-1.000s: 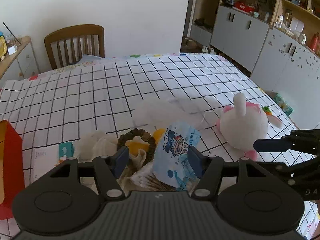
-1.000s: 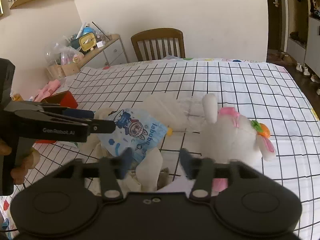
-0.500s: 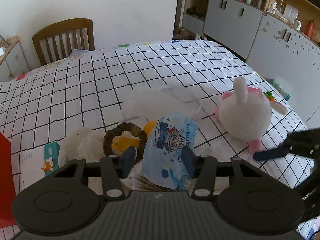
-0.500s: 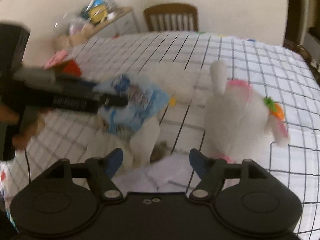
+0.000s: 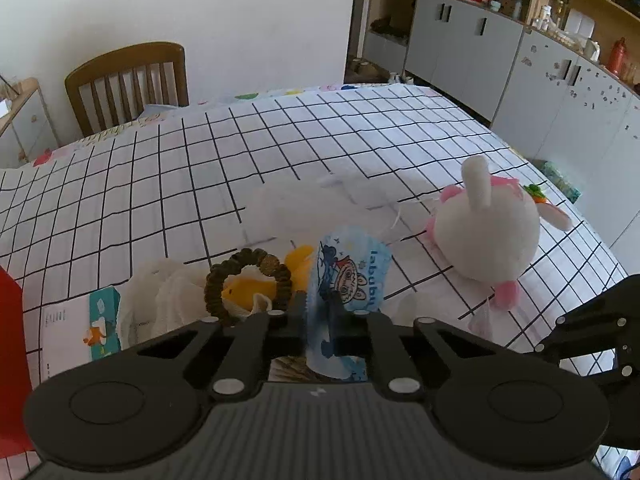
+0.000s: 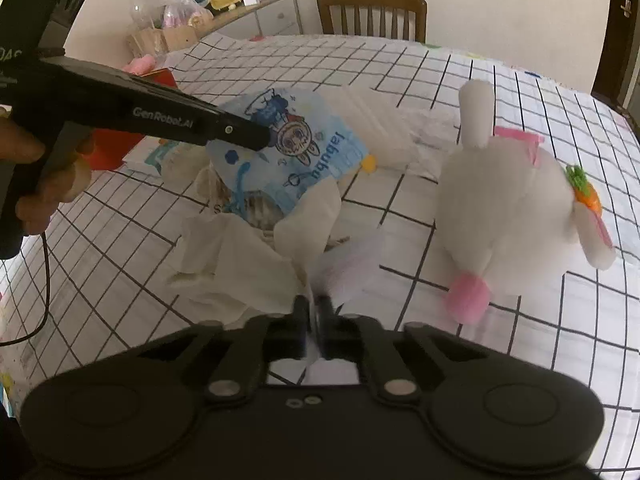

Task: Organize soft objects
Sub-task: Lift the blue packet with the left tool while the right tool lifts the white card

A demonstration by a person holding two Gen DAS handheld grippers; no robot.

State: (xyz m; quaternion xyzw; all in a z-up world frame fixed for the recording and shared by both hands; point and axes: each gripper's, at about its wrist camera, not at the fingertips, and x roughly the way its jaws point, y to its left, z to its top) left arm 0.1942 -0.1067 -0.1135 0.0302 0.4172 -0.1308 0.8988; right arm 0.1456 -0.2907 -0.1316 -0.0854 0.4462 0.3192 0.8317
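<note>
Now both of my grippers are clamped on soft things at the near edge of the table (image 5: 280, 152); left gripper (image 5: 318, 312) has just closed its jaws on the blue printed pouch (image 5: 352, 268), pinching its lower edge so the pouch stands up above the pile; right gripper (image 6: 314, 312) has just closed on a thin white sheet (image 6: 348, 268), seemingly tissue or film, which is blurred at the pads. Judgement on handling: pouch is light, limp and probably slick, so a hold on a seam or edge should be firmer than on the flat face; sheet is flimsy and may tear or slide out if pulled fast. Beneath the pouch lie crumpled white tissues (image 6: 236, 264), a brown bead bracelet (image 5: 248, 284) around a yellow soft toy (image 5: 256, 288), and a tissue packet (image 5: 96, 320) to the left; white plush rabbit (image 6: 516, 216) lies apart to the right, bulky but light, best taken by an ear or foot.
</note>
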